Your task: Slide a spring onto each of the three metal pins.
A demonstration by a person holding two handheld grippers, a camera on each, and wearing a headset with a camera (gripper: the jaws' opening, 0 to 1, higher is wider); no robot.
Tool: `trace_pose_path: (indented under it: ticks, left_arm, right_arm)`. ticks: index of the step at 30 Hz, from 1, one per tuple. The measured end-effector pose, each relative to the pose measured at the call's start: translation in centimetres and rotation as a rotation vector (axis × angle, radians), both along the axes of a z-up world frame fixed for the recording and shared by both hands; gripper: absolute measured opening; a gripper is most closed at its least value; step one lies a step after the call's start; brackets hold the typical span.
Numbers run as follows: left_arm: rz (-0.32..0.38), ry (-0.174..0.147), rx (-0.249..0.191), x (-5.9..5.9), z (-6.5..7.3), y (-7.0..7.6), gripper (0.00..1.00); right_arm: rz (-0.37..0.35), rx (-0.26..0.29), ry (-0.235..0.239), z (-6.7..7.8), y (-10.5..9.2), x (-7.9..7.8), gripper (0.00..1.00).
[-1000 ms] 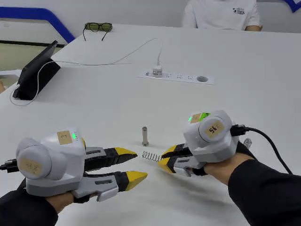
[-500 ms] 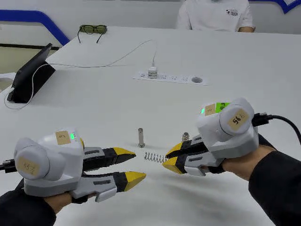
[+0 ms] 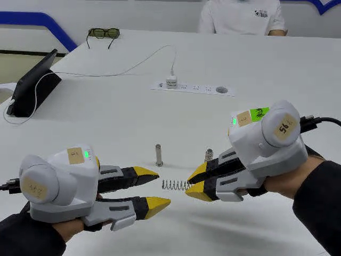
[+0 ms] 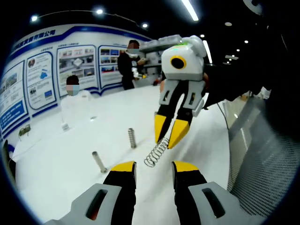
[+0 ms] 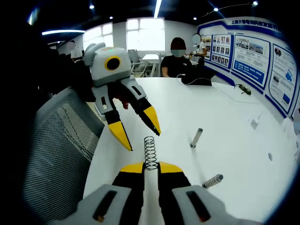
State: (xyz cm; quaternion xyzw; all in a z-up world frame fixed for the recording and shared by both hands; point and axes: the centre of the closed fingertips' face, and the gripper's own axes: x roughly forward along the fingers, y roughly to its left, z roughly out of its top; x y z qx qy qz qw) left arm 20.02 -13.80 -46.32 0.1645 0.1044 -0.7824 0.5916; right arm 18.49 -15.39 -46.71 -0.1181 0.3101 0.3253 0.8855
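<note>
My right gripper (image 3: pixel 191 185) is shut on one end of a small wire spring (image 3: pixel 175 185), which sticks out level toward my left gripper (image 3: pixel 159 188). The left gripper is open, its yellow tips just left of the spring's free end. In the left gripper view the spring (image 4: pixel 156 152) hangs between the right gripper's tips (image 4: pixel 171 131) and my own open jaws. A bare metal pin (image 3: pixel 159 154) stands upright behind the spring. A second pin (image 3: pixel 209 155), with a spring on it, stands beside the right gripper. Both pins also appear in the right gripper view, the bare pin (image 5: pixel 197 137) and the sprung pin (image 5: pixel 213 179).
A white power strip (image 3: pixel 194 88) with a plugged charger lies mid-table, its cable running left to a black tablet (image 3: pixel 32 82). Dark glasses (image 3: pixel 104 33) rest at the far left. A person in a white shirt (image 3: pixel 242 16) sits at the far edge.
My right gripper has drawn back to the right with the spring, uncovering the sprung pin beside it. The left gripper has edged toward the spring. The head camera has shifted a little.
</note>
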Motion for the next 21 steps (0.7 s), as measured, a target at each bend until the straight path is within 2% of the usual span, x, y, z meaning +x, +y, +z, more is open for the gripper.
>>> trace_pose_path:
  ticks: [8, 16, 21]
  left_arm:
    - [-0.055, -0.015, 0.016, -1.2, -0.2, 0.0, 0.27]
    - [-0.091, -0.033, 0.020, -1.7, -0.5, 0.1, 0.17]
    - [-0.096, -0.043, 0.016, -1.7, -0.5, 0.1, 0.13]
  right_arm:
    - [0.077, -0.014, 0.022, 0.1, 0.9, -0.8, 0.12]
    - [0.099, -0.033, 0.035, 0.0, 1.1, -1.2, 0.12]
    - [0.103, -0.030, 0.032, 0.3, 1.2, -1.3, 0.12]
